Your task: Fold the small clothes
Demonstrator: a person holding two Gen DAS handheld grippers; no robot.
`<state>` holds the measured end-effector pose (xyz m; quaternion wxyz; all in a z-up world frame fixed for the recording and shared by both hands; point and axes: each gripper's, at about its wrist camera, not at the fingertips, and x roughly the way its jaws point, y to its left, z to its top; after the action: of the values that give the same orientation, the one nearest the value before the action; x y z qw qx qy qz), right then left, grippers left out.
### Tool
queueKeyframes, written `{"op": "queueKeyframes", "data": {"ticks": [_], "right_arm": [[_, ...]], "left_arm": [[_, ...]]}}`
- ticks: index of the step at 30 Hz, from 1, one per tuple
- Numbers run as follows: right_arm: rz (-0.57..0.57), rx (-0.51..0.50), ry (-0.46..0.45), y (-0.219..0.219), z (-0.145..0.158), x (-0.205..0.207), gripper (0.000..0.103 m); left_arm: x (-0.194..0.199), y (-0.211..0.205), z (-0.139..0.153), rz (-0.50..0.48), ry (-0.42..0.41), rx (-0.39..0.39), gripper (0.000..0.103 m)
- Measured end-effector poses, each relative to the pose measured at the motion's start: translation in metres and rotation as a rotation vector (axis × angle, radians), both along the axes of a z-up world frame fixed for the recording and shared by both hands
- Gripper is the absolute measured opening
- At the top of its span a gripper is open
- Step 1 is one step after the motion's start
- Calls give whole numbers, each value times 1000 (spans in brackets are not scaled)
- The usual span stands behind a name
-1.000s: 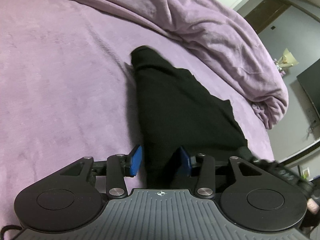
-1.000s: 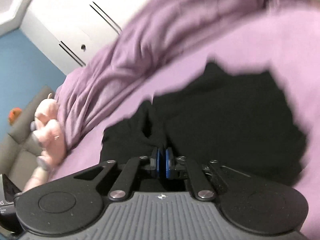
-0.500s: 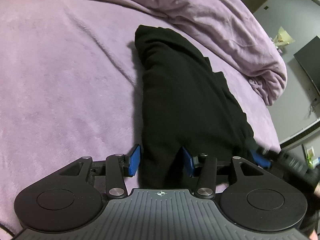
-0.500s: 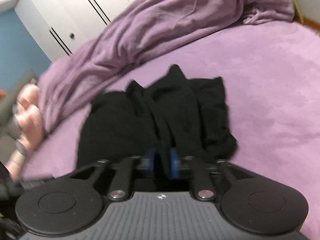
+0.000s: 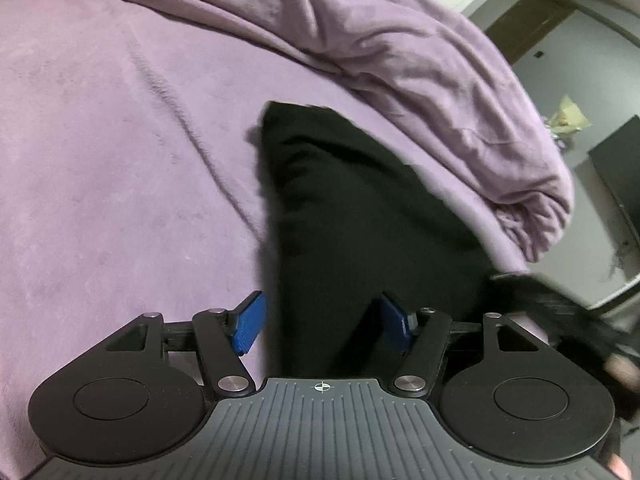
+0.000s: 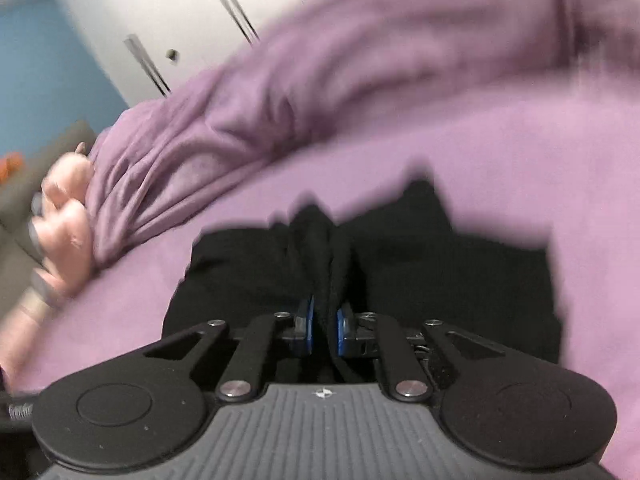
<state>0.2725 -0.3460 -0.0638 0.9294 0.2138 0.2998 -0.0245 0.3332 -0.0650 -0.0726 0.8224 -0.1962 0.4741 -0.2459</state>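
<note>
A black garment (image 5: 352,216) lies on the purple bed cover (image 5: 100,168), stretched away from me in the left wrist view. My left gripper (image 5: 322,322) is open, its blue pads on either side of the garment's near end. In the blurred right wrist view the garment (image 6: 460,264) is bunched and spread in front. My right gripper (image 6: 324,326) is nearly closed on a raised fold of the black cloth between its blue pads.
A rumpled purple blanket (image 5: 400,64) is heaped along the far side of the bed, also in the right wrist view (image 6: 320,80). The person's hand (image 6: 64,232) is at the left. White wardrobe doors (image 6: 180,20) stand behind.
The right gripper has swung with the pinched fold and its view has blurred. The left gripper stays open around the garment's end, with jaws a little wider.
</note>
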Motion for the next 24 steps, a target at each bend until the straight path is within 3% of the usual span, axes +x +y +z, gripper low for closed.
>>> {"op": "queueKeyframes", "data": {"ticks": [3, 6, 8, 9, 10, 11, 13, 19, 21, 22, 24], "right_arm": [[-109, -189, -94, 11, 26, -25, 9], [-149, -262, 28, 9, 4, -26, 10], [-122, -190, 128, -1, -18, -24, 13], [-136, -111, 115, -11, -21, -32, 14], [-155, -29, 80, -20, -19, -44, 23], [-170, 50, 52, -29, -16, -57, 38], [-165, 133, 23, -39, -16, -83, 46], [-129, 102, 33, -23, -27, -123, 46], [-143, 75, 37, -21, -26, -121, 33], [-148, 67, 42, -20, -25, -118, 21], [-173, 108, 67, -23, -23, -113, 16]], "left_arm": [[-5, -4, 0, -10, -9, -19, 69], [-16, -15, -2, -75, -1, 46, 69], [-29, -13, -2, -120, -7, 68, 70], [-37, -10, -3, -138, -15, 83, 70], [-47, -6, -3, -151, -29, 99, 70], [-55, -2, -4, -154, -42, 113, 71], [-72, 2, -6, -170, -67, 135, 72], [-99, -15, -8, -210, -130, 201, 84], [-99, -22, -7, -206, -129, 230, 87], [-99, -24, -8, -197, -122, 239, 87], [-96, -28, -7, -182, -108, 255, 87]]}}
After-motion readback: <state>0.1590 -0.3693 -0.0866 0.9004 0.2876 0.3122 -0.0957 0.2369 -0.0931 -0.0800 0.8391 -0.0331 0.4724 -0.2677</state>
